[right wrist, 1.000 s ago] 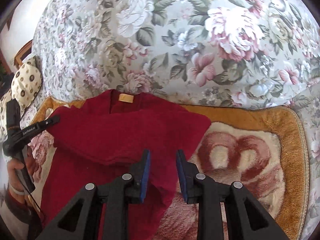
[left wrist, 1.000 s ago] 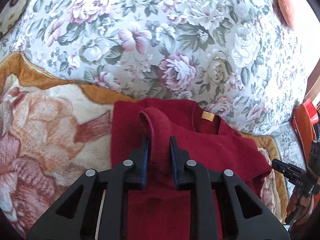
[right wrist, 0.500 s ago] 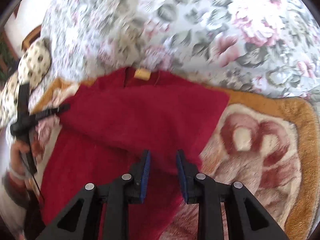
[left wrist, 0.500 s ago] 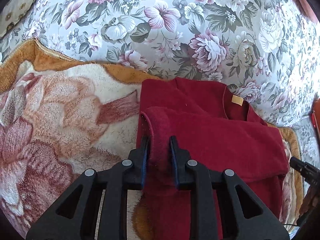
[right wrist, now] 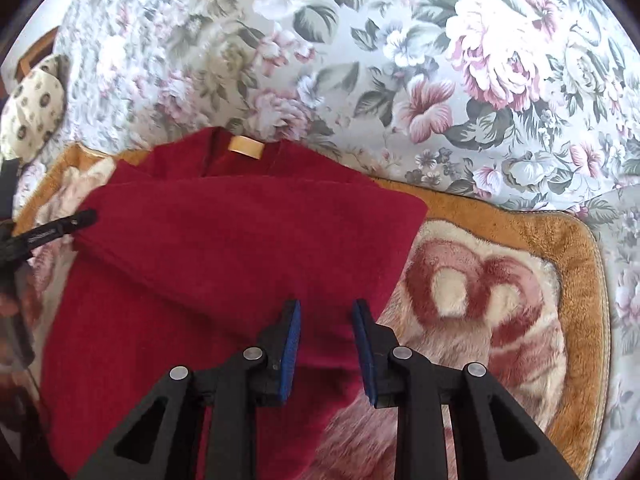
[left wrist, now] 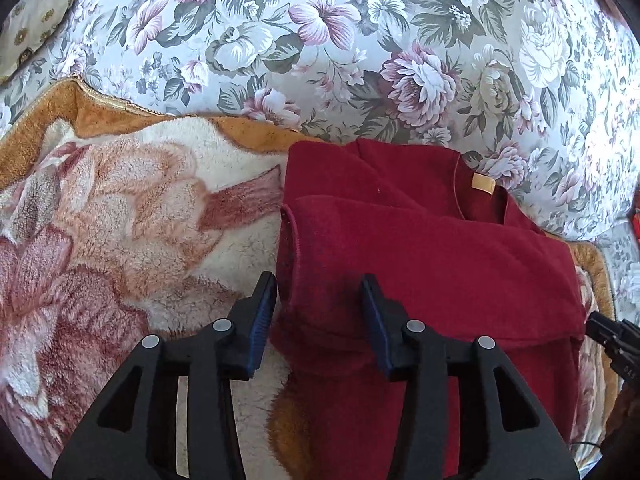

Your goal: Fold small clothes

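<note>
A small dark red fleece garment [left wrist: 420, 248] with a tan neck label [left wrist: 482, 184] lies on a plush blanket, its sleeves folded across the body. My left gripper [left wrist: 318, 296] is open, its jaws astride the folded left edge of the garment. In the right wrist view the same garment [right wrist: 224, 248] lies with its label [right wrist: 246, 146] at the far end. My right gripper [right wrist: 326, 320] is open over the garment's right edge, holding nothing. The left gripper's tip [right wrist: 64, 226] shows at the garment's left side.
The plush orange-edged blanket [left wrist: 120, 208] with a pink pattern lies on a floral bedspread [left wrist: 360, 48]. A spotted cushion [right wrist: 34, 108] sits at the far left. The right gripper's tip [left wrist: 612, 336] shows at the right edge of the left wrist view.
My left gripper held a fold of the red sleeve, carried it left across the garment and has now opened, leaving it lying flat. The right gripper stayed open and shifted slightly.
</note>
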`<state>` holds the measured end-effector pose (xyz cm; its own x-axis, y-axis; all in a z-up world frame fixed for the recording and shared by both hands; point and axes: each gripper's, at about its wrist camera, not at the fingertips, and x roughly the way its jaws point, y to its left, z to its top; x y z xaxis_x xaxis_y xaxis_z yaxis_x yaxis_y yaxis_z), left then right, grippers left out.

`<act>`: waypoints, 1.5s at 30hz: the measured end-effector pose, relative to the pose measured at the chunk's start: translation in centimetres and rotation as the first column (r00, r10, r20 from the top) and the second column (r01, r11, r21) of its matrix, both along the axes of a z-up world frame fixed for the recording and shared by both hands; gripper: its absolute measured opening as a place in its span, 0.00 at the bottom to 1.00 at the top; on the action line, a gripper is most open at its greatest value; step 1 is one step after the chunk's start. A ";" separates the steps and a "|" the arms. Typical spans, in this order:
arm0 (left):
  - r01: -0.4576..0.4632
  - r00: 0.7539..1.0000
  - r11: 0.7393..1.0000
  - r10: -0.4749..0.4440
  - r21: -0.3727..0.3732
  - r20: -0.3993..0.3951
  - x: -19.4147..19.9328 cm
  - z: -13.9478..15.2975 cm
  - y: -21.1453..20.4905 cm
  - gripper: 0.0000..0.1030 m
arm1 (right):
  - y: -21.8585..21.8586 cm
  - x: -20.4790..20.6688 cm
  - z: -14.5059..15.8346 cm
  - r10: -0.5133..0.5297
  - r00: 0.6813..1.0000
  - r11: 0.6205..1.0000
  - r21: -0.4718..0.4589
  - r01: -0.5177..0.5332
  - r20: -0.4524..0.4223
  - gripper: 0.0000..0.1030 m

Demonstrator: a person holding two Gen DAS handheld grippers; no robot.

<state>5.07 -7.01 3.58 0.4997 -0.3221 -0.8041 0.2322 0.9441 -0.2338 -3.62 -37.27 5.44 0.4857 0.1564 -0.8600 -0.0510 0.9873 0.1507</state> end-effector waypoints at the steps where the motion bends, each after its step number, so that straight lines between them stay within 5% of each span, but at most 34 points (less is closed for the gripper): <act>1: 0.002 1.000 1.000 -0.002 -0.003 0.001 -0.5 0.1 0.1 0.43 | 0.5 -0.2 -0.6 0.012 1.000 0.999 -0.037 -0.012 -0.016 0.24; 3: 0.007 1.000 1.000 -0.007 -0.011 0.000 -1.8 0.3 0.3 0.50 | 1.1 -0.2 -2.6 -0.016 0.998 0.992 -0.124 0.008 -0.062 0.25; 6: 0.039 0.999 0.998 -0.040 -0.043 -0.028 -3.7 0.7 0.9 0.55 | 0.8 -1.4 -1.8 -0.049 0.997 0.994 -0.105 0.043 -0.055 0.26; 10: 0.057 0.996 0.996 -0.061 -0.073 -0.059 -7.3 1.1 2.3 0.58 | -1.5 -5.6 0.4 -0.078 0.994 0.992 0.098 0.085 -0.080 0.26; 12: 0.052 0.994 0.993 -0.062 -0.110 -0.092 -9.4 1.0 3.4 0.70 | -2.2 -8.4 1.1 -0.065 0.993 0.987 0.142 0.079 -0.102 0.28; 15: 0.054 0.987 0.987 -0.076 -0.153 -0.141 -12.5 0.6 4.9 0.70 | -2.7 -12.1 1.1 -0.027 0.988 0.982 0.180 0.054 -0.149 0.32; 24: 0.061 0.981 0.992 -0.080 -0.112 -0.176 -21.4 -0.8 9.1 0.70 | -1.4 -20.9 -0.5 -0.015 0.981 0.967 0.246 0.064 -0.193 0.34; 33: 0.071 0.979 0.988 -0.095 -0.138 -0.178 -25.4 -1.6 9.4 0.75 | -0.5 -25.4 -1.8 0.005 0.978 0.950 0.306 0.061 -0.209 0.41; 45: 0.085 0.973 0.986 -0.114 -0.144 -0.202 -27.0 -2.4 7.7 0.82 | 1.7 -26.3 -3.8 0.039 0.972 0.913 0.403 0.060 -0.233 0.41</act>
